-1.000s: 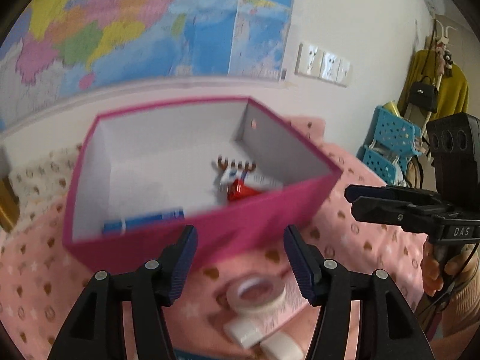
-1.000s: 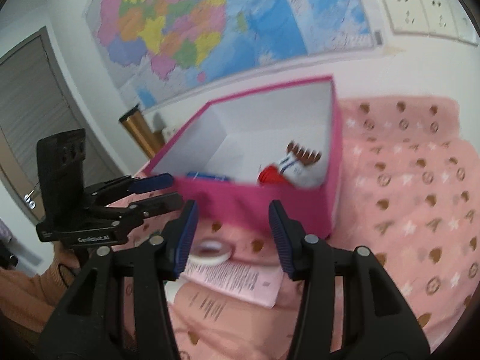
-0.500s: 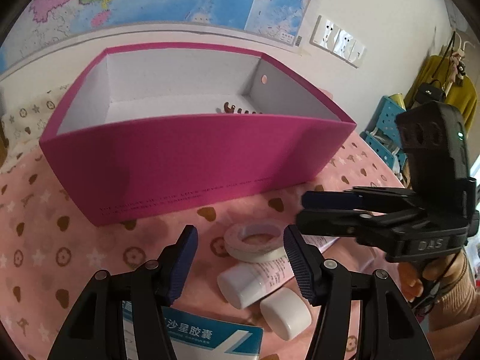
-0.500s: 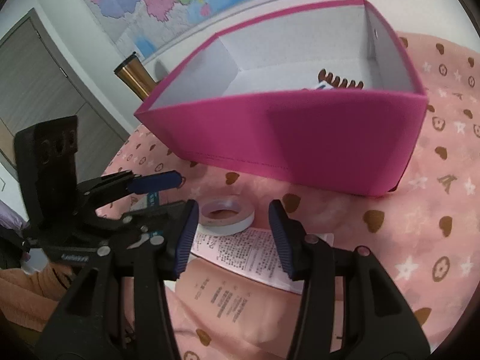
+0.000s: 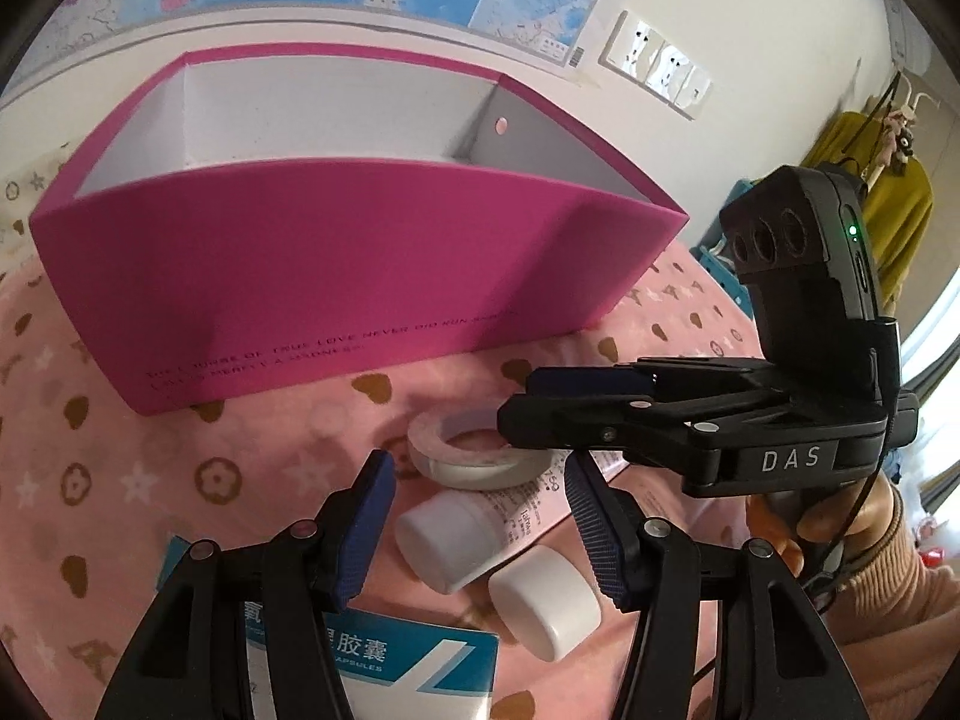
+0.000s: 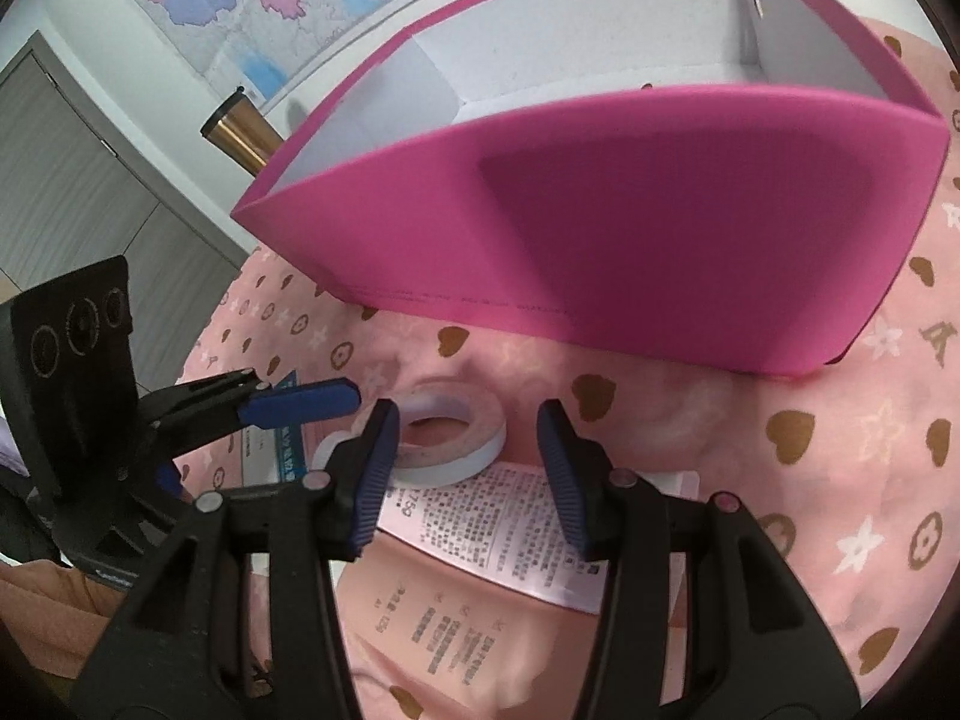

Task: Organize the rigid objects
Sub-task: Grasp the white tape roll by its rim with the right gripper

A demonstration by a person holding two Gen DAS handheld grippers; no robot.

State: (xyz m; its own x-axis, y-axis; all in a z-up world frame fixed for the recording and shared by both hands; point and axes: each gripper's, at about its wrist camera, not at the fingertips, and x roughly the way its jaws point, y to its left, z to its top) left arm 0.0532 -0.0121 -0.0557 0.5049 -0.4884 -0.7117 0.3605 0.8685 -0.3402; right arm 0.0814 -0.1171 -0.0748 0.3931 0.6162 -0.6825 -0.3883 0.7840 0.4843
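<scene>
A white tape roll lies on the pink cloth in front of the pink box. My right gripper is open and low over the cloth, with the roll between and just ahead of its fingertips; no pad presses it. Seen from the left wrist, the right gripper reaches in from the right over the roll. My left gripper is open, its jaws closing, above a white-capped tube; nothing is gripped. A second white cap and a blue-and-white medicine box lie nearer.
The tube's pink printed body lies under my right gripper. A brass-coloured tumbler stands behind the box's left corner. Wall sockets, blue baskets and a yellow garment are at the right.
Both grippers have come down in front of the pink box, so its inside is out of sight. The right gripper now straddles the tape roll and the left hangs over the tube.
</scene>
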